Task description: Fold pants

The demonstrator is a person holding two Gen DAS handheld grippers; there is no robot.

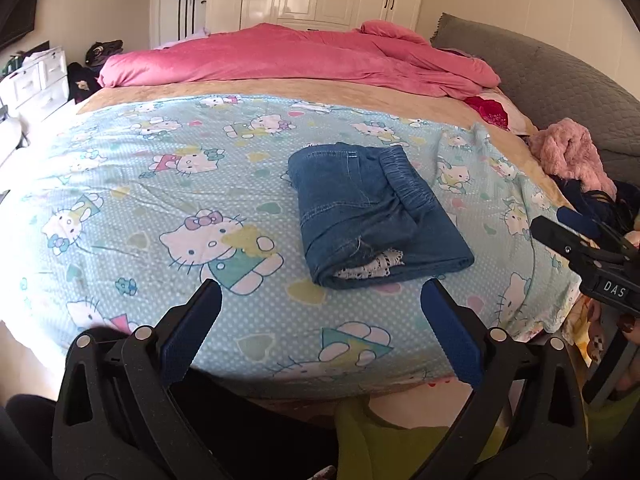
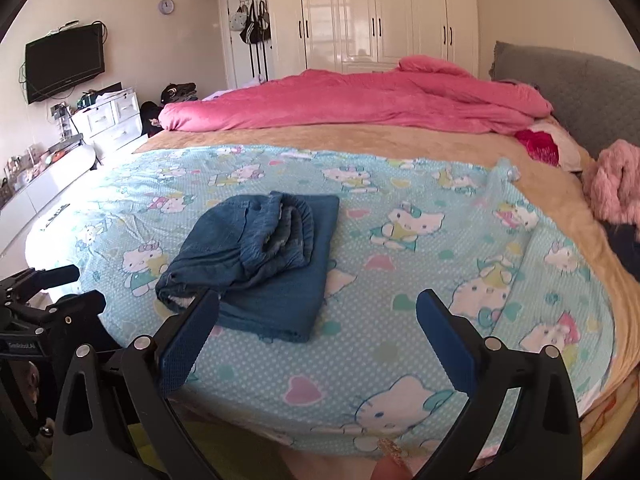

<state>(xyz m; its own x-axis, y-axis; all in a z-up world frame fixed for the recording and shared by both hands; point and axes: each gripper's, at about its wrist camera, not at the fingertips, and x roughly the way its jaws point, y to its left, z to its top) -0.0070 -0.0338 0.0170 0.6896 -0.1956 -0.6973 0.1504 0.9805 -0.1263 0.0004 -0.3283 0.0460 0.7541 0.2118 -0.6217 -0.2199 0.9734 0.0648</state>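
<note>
The blue denim pants (image 1: 372,212) lie folded into a compact stack on the light blue cartoon-cat sheet (image 1: 160,184), elastic waistband on top, a white lace edge showing at the near end. They also show in the right wrist view (image 2: 260,256). My left gripper (image 1: 320,292) is open and empty, held just short of the stack's near end. My right gripper (image 2: 318,304) is open and empty, close to the stack's near right corner. The right gripper appears at the right edge of the left wrist view (image 1: 560,236); the left one shows at the left of the right wrist view (image 2: 52,280).
A pink duvet (image 1: 288,56) lies across the far side of the bed. A fluffy pink garment (image 1: 568,152) and dark clothes sit at the right by the grey headboard (image 1: 560,76). White drawers (image 2: 108,116), a wall TV (image 2: 64,62) and wardrobes (image 2: 376,16) line the room.
</note>
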